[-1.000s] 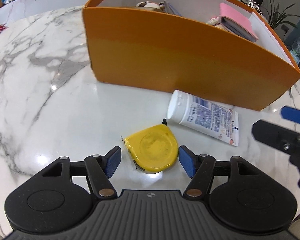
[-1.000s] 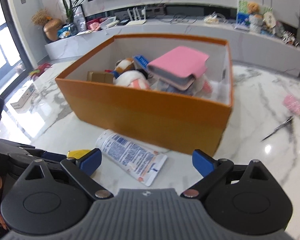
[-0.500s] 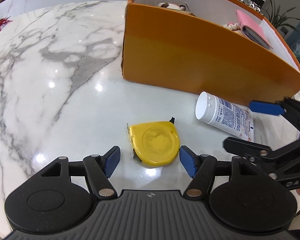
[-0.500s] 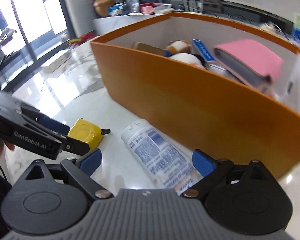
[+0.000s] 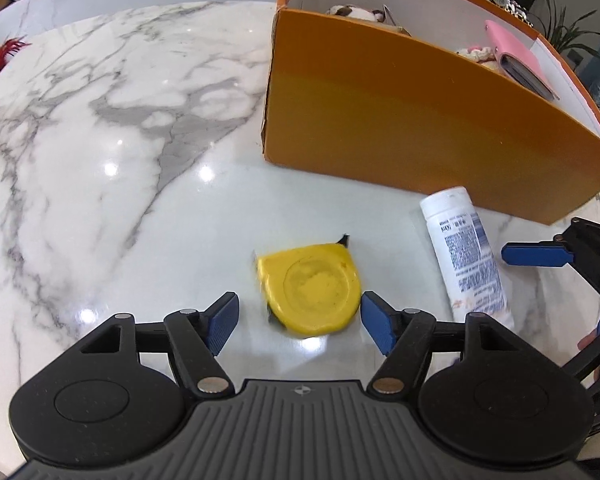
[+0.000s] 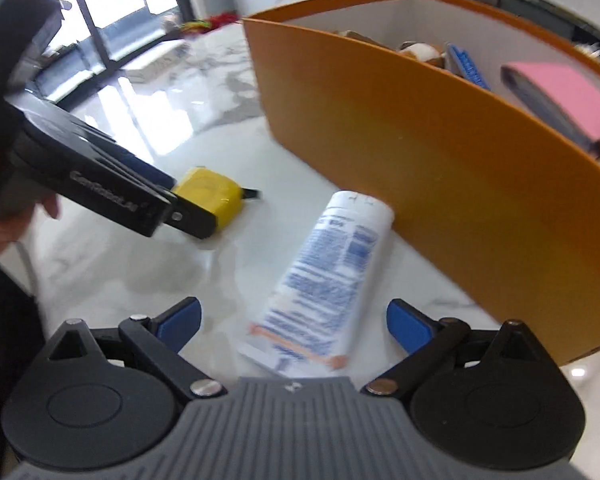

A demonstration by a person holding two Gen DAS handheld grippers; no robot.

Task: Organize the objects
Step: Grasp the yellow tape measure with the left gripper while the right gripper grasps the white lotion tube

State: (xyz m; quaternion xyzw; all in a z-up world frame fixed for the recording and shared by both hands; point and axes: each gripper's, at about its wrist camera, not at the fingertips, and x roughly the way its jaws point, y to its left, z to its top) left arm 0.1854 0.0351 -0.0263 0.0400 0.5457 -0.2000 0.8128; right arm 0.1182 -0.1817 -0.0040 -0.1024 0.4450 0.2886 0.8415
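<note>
While both my tongs hang over the marble table [image 5: 100, 152], neither grips anything. My left gripper [image 5: 298, 326] has its jaws apart and they've just been opening wider; yellow tape measure [image 5: 310, 290] sits between the blue pads, right pad just beside its edge, left pad clear of it, no pressure that I can see. Tape measure: rounded yellow case lying flat, round recess on the top face, short black tab sticking out at the far corner. Slightly blurred.

My right gripper [image 6: 294, 326] is spread wide, jaws well clear on both sides of the crimped end of the white tube [image 6: 324, 272]. Tube: white squeeze tube lying flat, blue print, orange band near the crimp, white cap end pointing toward the box and nearly against its wall. Print too blurred to read.

Farther out, the orange box [image 5: 420, 120] stands on the table, open top, white inside. Already in it: pink wallet [image 6: 568, 100] propped against the wall, a plush toy [image 6: 418, 51], a blue item I can't identify.
</note>
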